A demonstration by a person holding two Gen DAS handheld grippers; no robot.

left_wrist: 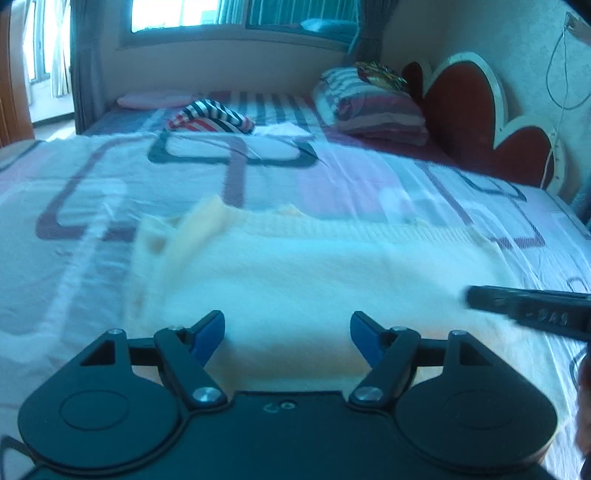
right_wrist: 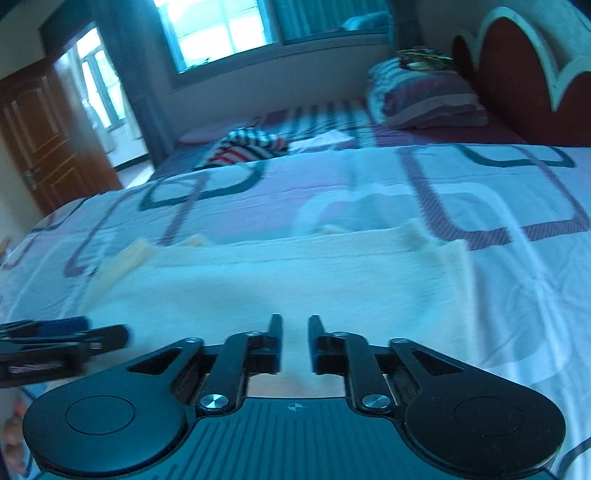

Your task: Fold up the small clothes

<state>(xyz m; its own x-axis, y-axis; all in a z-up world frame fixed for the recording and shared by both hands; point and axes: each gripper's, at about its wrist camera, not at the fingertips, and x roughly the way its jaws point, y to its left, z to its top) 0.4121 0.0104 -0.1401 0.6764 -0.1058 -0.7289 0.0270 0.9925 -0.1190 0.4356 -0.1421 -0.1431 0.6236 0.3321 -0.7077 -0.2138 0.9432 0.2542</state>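
Observation:
A cream knitted garment point(left_wrist: 303, 273) lies flat on the patterned bedsheet point(left_wrist: 332, 177), with a ribbed band along its far edge and a raised fold at its far left. It also shows in the right wrist view point(right_wrist: 280, 284). My left gripper point(left_wrist: 287, 332) is open with blue pads, just above the garment's near edge, holding nothing. My right gripper point(right_wrist: 295, 332) has its fingers a narrow gap apart over the garment's near edge, with nothing between them. Each gripper shows from the side in the other's view: the right one point(left_wrist: 528, 310), the left one point(right_wrist: 59, 343).
A striped crumpled garment point(left_wrist: 210, 118) and a white cloth point(left_wrist: 284, 131) lie further up the bed. A striped pillow point(left_wrist: 373, 103) rests against the red heart-shaped headboard point(left_wrist: 465, 110). A window point(left_wrist: 236, 14) is at the back. A wooden door point(right_wrist: 44, 136) stands at the left.

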